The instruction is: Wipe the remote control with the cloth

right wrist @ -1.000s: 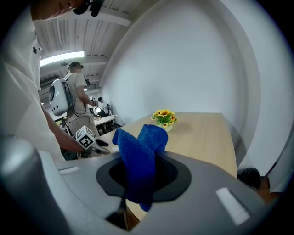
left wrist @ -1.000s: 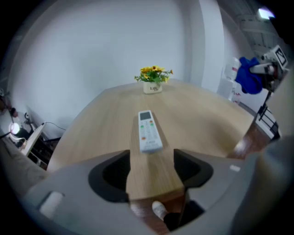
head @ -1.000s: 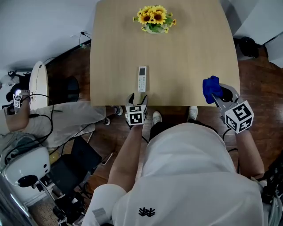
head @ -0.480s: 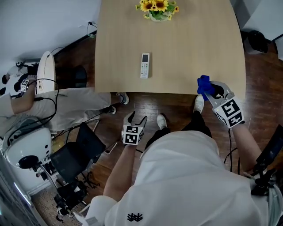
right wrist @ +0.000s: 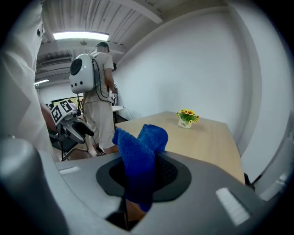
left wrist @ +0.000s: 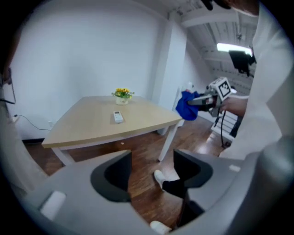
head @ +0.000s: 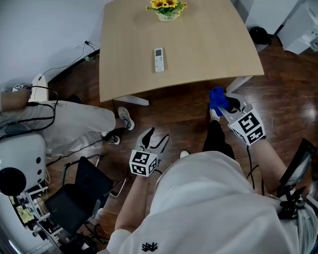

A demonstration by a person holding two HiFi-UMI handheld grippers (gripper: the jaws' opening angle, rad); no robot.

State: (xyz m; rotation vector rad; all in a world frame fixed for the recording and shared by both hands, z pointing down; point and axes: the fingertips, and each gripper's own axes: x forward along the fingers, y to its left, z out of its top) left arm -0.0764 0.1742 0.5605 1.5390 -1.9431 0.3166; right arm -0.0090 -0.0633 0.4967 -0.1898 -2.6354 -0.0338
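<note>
On the light wooden table [head: 208,44], toward its near edge, the white remote control [head: 159,59] lies flat, with a small pot of yellow flowers [head: 166,9] at the far edge beyond it. Both grippers are held off the table, over the dark wooden floor [head: 179,106], well apart from the remote. The left gripper [head: 155,138] sits low in the head view, close to the person's body, pointing toward the table. Its jaws stand wide apart with nothing gripped; only floor and a shoe show through the gap in its own view. The remote lies ahead of it, up on the tabletop past the near edge. The right gripper [head: 222,105] is just off the table's near right corner, its jaws clamped on a bunched blue cloth [head: 216,97] that stands up out of them in folds. From there the remote is off to the left and further in on the tabletop. Cloth and remote do not touch. A second person in light clothes [head: 74,124] is at the left, beside the table.
</note>
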